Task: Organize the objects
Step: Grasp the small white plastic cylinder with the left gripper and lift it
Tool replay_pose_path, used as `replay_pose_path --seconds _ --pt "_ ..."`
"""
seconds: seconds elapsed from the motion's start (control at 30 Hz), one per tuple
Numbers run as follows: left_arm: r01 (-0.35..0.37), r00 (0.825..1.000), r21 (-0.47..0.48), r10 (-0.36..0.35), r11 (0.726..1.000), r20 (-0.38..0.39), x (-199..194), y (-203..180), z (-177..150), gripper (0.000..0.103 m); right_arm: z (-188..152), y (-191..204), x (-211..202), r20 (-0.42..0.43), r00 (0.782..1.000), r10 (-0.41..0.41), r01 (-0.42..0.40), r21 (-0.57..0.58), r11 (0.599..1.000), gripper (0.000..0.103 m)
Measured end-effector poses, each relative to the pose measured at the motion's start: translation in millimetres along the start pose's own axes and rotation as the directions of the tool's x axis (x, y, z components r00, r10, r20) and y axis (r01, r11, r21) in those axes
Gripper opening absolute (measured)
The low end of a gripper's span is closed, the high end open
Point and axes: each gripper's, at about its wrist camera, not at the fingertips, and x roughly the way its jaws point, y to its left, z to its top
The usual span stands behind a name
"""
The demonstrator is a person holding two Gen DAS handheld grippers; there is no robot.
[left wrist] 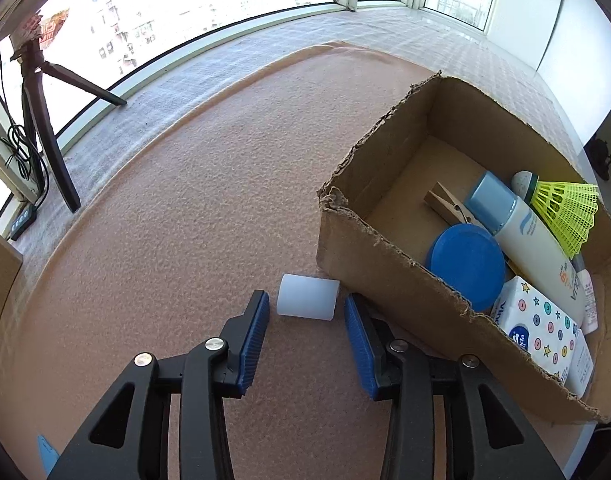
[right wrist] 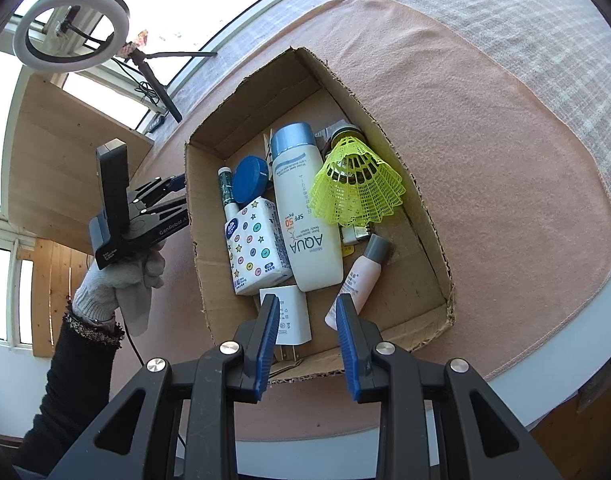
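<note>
A small white cylinder (left wrist: 307,297) lies on its side on the pink cloth (left wrist: 185,220), just left of the cardboard box (left wrist: 385,248). My left gripper (left wrist: 306,302) straddles it, open, with a thin gap on each side of the pads. In the box lie a white AQUA bottle (right wrist: 305,208), a yellow shuttlecock (right wrist: 355,188), a blue round lid (right wrist: 249,180), a tissue pack (right wrist: 257,248), a white charger (right wrist: 289,312), a pink tube (right wrist: 357,280) and a clothespin (left wrist: 449,206). My right gripper (right wrist: 307,304) hovers over the box's near end, open and holding nothing.
A tripod (left wrist: 45,120) with a ring light (right wrist: 71,28) stands by the window at the left. A wooden panel (right wrist: 65,152) rises beyond the box. A gloved hand (right wrist: 117,280) carries the left gripper beside the box. The table's edge (right wrist: 545,356) curves close by on the right.
</note>
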Motion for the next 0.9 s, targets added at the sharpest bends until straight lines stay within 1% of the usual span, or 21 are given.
replay_pose_path --seconds 0.03,0.2,0.33,0.47,0.6,0.67,0.73,0.77,0.8,0.9 --pt "0.001 1.0 -0.006 -0.001 1.0 0.008 0 1 1 0.029 0 0 0 0.0 1.0 -0.001 0.001 0.003 1.0 0.027" --pt "-0.016 1.0 0.004 0.016 1.0 0.016 -1 -3 -1 0.027 -1 2 0 0.002 1.0 -0.005 0.005 0.006 1.0 0.027" --pt "-0.015 1.0 -0.025 0.015 1.0 0.014 -7 -1 -10 0.027 0 10 -2 0.008 1.0 -0.002 0.002 -0.008 1.0 0.027" --pt "-0.048 0.999 -0.055 0.048 0.997 0.009 -20 5 -30 0.027 5 22 0 0.003 1.0 0.007 -0.007 -0.039 0.999 0.027" --pt "-0.089 0.996 -0.118 0.088 0.989 -0.013 -39 19 -65 0.027 9 45 8 -0.015 1.0 0.02 -0.021 -0.104 0.994 0.027" --pt "-0.101 0.995 -0.165 0.099 0.981 -0.023 -50 29 -87 0.027 13 63 16 -0.03 0.999 0.023 -0.028 -0.151 0.988 0.027" --pt "-0.124 0.992 -0.219 0.121 0.968 -0.03 -62 41 -108 0.027 17 85 25 -0.046 0.999 0.028 -0.037 -0.204 0.978 0.027" --pt "-0.125 0.992 -0.248 0.121 0.961 -0.034 -67 47 -119 0.027 20 97 30 -0.053 0.998 0.032 -0.044 -0.232 0.972 0.027" --pt "-0.118 0.993 -0.287 0.112 0.951 -0.036 -74 55 -131 0.027 21 108 36 -0.062 0.997 0.038 -0.053 -0.259 0.965 0.027" --pt "-0.152 0.988 -0.379 0.15 0.913 -0.037 -93 73 -165 0.027 27 144 60 -0.119 0.989 0.092 -0.125 -0.312 0.942 0.027"
